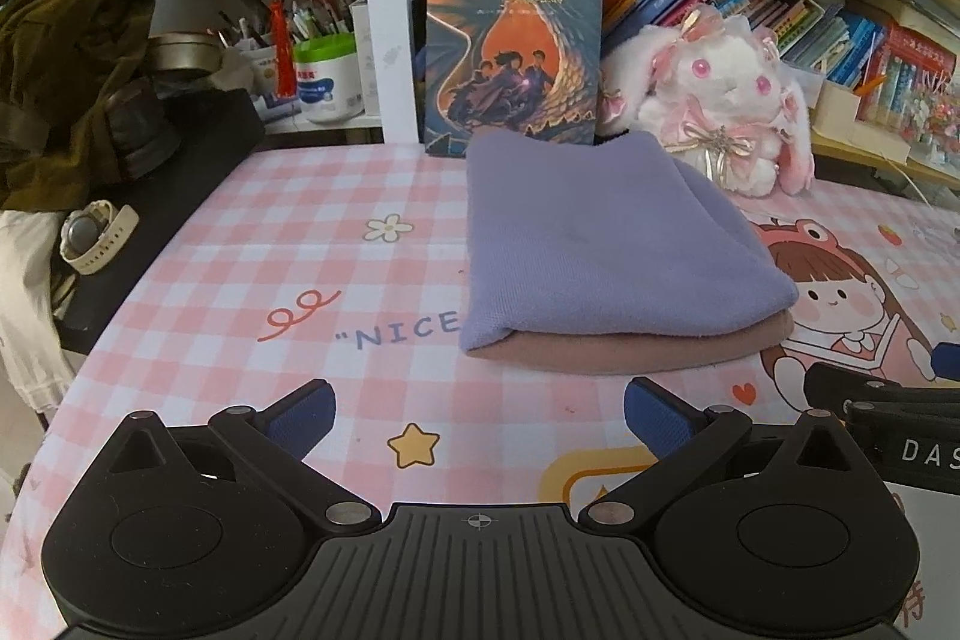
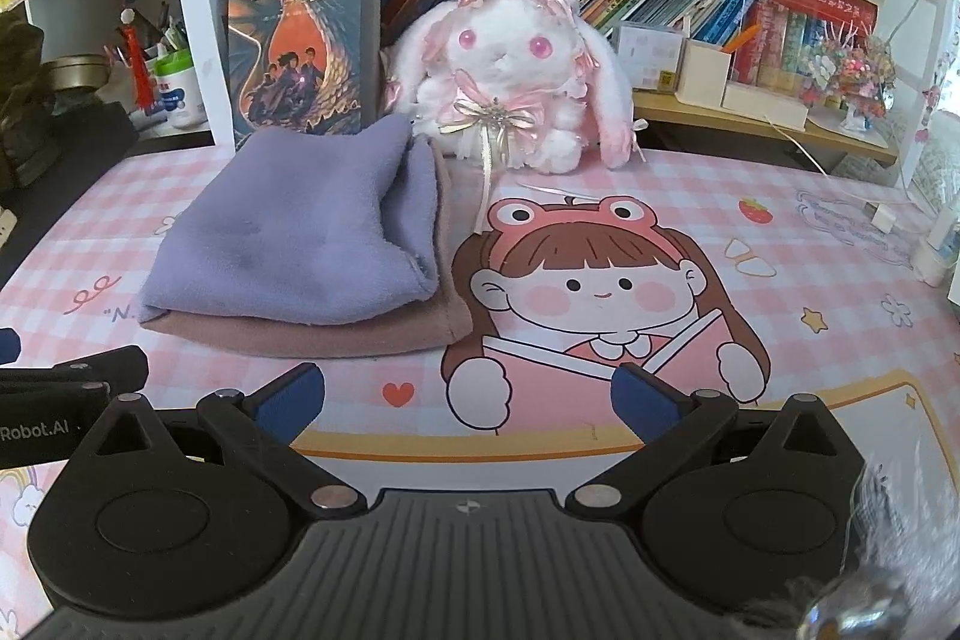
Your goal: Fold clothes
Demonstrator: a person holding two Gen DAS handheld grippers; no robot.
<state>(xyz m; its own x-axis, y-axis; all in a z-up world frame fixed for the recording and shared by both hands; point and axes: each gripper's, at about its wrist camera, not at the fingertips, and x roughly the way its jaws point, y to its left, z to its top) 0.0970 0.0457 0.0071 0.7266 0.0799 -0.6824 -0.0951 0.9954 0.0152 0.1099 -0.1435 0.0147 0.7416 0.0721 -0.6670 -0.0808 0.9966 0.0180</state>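
Both tongs spread wide and empty: left gripper [image 1: 479, 415] and right gripper [image 2: 468, 400] hover low over the mat, side by side, neither touching cloth.

Desk mat [image 1: 240, 244], pink check with a cartoon girl, fills the work surface. Shelves of books behind, at 12 o'clock.

Purple cloth [image 1: 600, 244] lies folded flat on the mat, at 1 o'clock from the left gripper and 11 o'clock from the right. Beneath it a mauve layer [image 2: 312, 334] shows along the near edge and right side; whether it is a second garment or a lining, cannot tell. Edges roughly squared, pile compact.

Upright book [image 1: 513, 40] stands just behind the pile at 12 o'clock. Plush rabbit [image 2: 516, 70] sits beside it, at the pile's 2 o'clock.

Judgement: the cloth already lies folded, as the task wants. The scene fits either a finished fold with the tongs drawn clear, or a pause ahead of one more halving. Any further fold would call for both tongs pinching matching corners of the near edge.
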